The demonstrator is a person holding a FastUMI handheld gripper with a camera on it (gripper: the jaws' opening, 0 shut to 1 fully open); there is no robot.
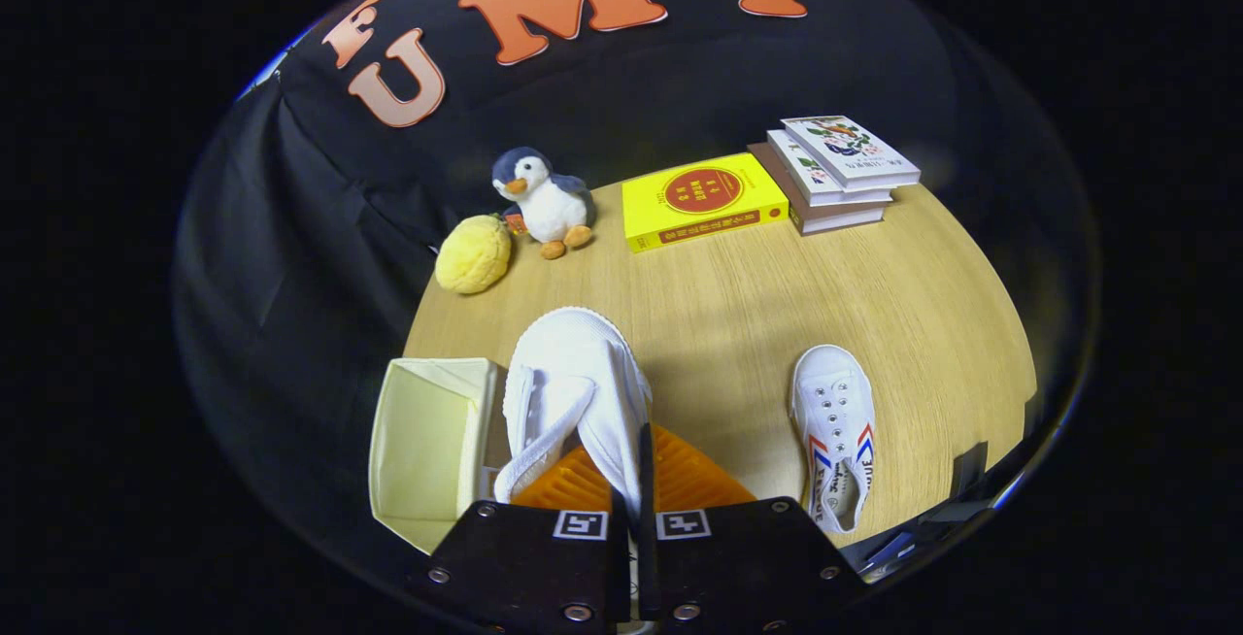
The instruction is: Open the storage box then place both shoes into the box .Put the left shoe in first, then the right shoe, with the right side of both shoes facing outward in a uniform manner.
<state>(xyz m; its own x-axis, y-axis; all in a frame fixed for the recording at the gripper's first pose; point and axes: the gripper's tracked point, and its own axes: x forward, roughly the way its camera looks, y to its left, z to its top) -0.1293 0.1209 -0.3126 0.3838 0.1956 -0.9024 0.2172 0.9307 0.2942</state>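
My gripper (pixel 629 480) is shut on a white canvas shoe (pixel 578 378), its orange fingers (pixel 685 475) pinching the shoe's side wall near the heel. The shoe hangs above the wooden table with its toe pointing away from me. Just left of the held shoe stands the cream storage box (pixel 427 441), open at the top and with nothing visible inside. The second white shoe (pixel 837 431), with red and blue stripes on its side, lies flat on the table to the right of the fingers, toe pointing away.
At the far side of the wooden table (pixel 874 276) sit a yellow plush ball (pixel 473 253), a penguin toy (pixel 542 200), a yellow book (pixel 701 198) and a stack of three books (pixel 835 172). Black cloth walls the left and back.
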